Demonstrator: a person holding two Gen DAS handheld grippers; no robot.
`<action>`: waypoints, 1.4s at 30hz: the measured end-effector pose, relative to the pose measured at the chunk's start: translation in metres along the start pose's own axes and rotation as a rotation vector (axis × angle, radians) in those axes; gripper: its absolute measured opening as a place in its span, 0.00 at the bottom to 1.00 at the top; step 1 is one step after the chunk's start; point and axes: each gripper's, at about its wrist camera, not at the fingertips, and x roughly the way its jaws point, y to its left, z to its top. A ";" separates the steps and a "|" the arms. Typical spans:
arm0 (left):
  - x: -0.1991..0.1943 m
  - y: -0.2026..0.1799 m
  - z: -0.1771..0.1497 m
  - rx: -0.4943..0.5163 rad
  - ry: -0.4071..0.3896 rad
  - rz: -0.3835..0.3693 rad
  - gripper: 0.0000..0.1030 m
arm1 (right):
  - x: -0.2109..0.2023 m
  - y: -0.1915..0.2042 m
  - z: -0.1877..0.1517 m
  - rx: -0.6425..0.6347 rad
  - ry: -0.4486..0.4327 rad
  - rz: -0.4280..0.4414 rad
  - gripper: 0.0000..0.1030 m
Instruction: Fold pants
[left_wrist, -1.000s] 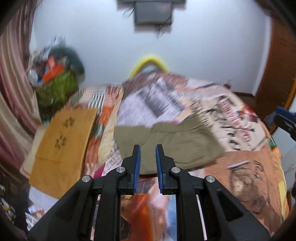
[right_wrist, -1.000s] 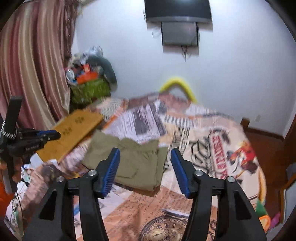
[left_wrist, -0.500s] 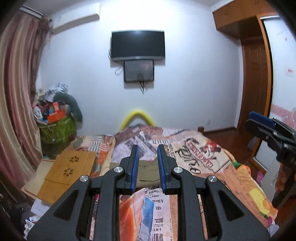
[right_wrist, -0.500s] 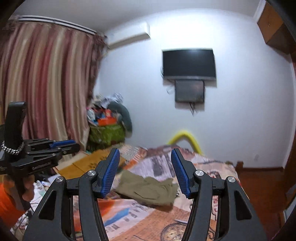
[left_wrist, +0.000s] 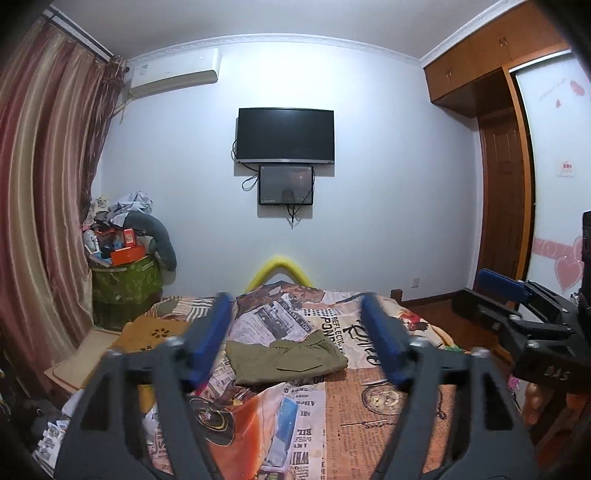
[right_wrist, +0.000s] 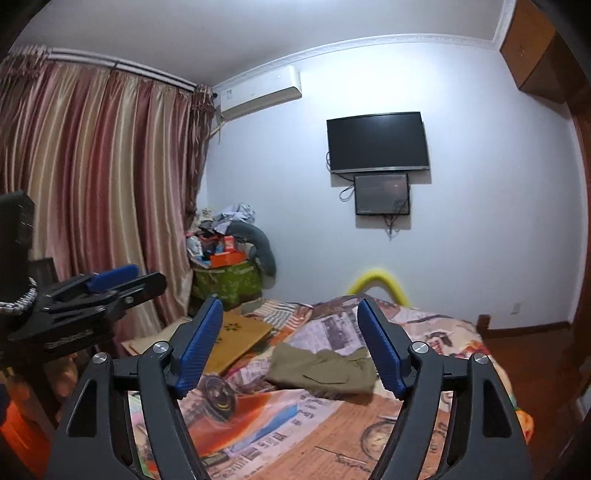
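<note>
The olive-green pants (left_wrist: 286, 357) lie folded in a compact bundle in the middle of the bed, on a newspaper-print bedspread (left_wrist: 369, 406). They also show in the right wrist view (right_wrist: 325, 371). My left gripper (left_wrist: 297, 339) is open and empty, held back from the bed and well short of the pants. My right gripper (right_wrist: 290, 347) is open and empty, also held back above the bed's near end. Each gripper shows at the edge of the other's view.
A wooden board (left_wrist: 147, 334) lies at the bed's left side. A green bin piled with clutter (left_wrist: 125, 284) stands by the curtain (left_wrist: 40, 221). A TV (left_wrist: 285, 136) hangs on the far wall. A wardrobe and door (left_wrist: 506, 206) are at right.
Both grippers have pulled back and tilted up from the pants, so the whole room now shows. My left gripper has opened from nearly shut. The pants lie where they were.
</note>
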 end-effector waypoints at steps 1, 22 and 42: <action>-0.004 0.000 -0.001 -0.003 -0.011 0.008 0.90 | -0.005 0.002 0.001 -0.005 -0.001 -0.004 0.72; -0.013 0.001 -0.007 -0.020 -0.029 0.055 1.00 | -0.028 0.005 -0.005 0.009 -0.042 -0.064 0.99; 0.000 -0.004 -0.013 -0.002 0.004 0.050 1.00 | -0.031 0.000 -0.004 0.020 -0.023 -0.075 0.99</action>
